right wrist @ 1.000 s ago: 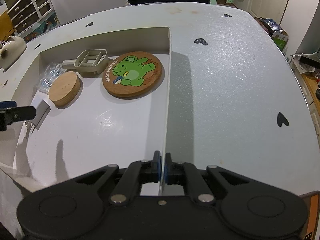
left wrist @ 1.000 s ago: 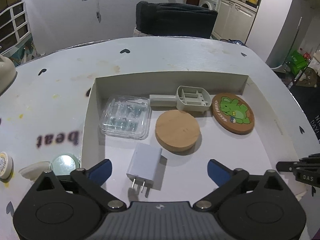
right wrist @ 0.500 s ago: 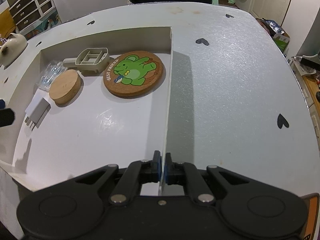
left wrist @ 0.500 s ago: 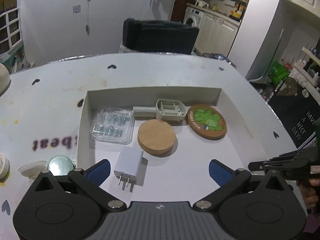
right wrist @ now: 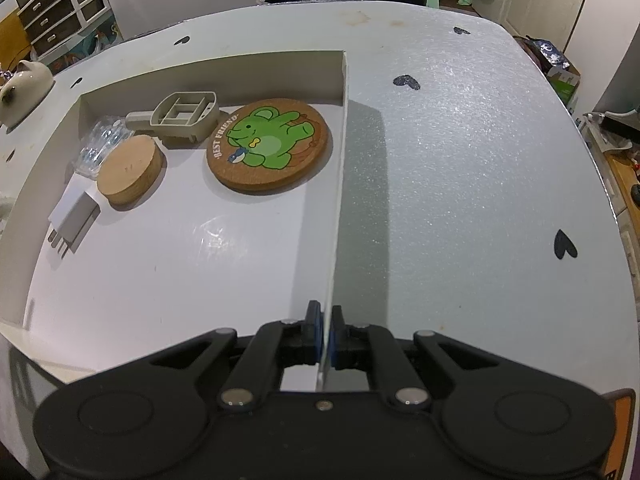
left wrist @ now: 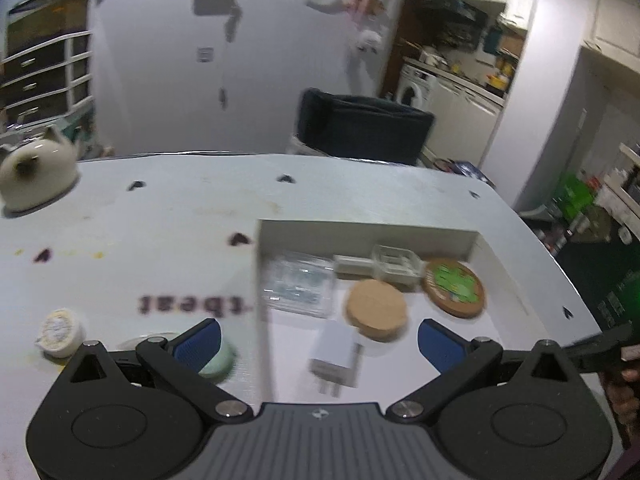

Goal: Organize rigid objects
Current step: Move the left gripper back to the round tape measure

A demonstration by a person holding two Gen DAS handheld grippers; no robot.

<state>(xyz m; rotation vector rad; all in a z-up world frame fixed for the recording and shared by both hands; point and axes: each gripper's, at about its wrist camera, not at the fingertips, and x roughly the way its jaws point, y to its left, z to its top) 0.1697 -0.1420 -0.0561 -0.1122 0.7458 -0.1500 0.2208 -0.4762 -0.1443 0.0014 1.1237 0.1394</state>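
White tabletop (right wrist: 460, 168) dotted with small black hearts fills both views, with a kitchen corner and washing machine (left wrist: 416, 84) blurred at the upper right of the left wrist view. At the bottom of the right wrist view, the right gripper (right wrist: 325, 334) is clamped on the thin right wall of a shallow white tray (right wrist: 338, 184), one pad on each side of the wall. The left gripper (left wrist: 318, 340) hangs above the table with its blue-padded jaws spread wide and nothing between them.

Inside the tray, a white charger plug (right wrist: 74, 212) lies at the left with its prongs toward the lower edge, just beside a round wooden disc (right wrist: 130, 170). Right of the disc rests a cork coaster (right wrist: 270, 144) printed with a green animal. A beige plastic holder (right wrist: 180, 118) sits along the far wall, and a clear plastic case (left wrist: 300, 288) lies in the far left corner.

Outside the tray, at the lower left of the left wrist view, a pale green lid (left wrist: 218, 362) sits partly behind the left jaw, a small white jar (left wrist: 60, 332) farther left, and a cream teapot (left wrist: 34, 176) at the upper left.
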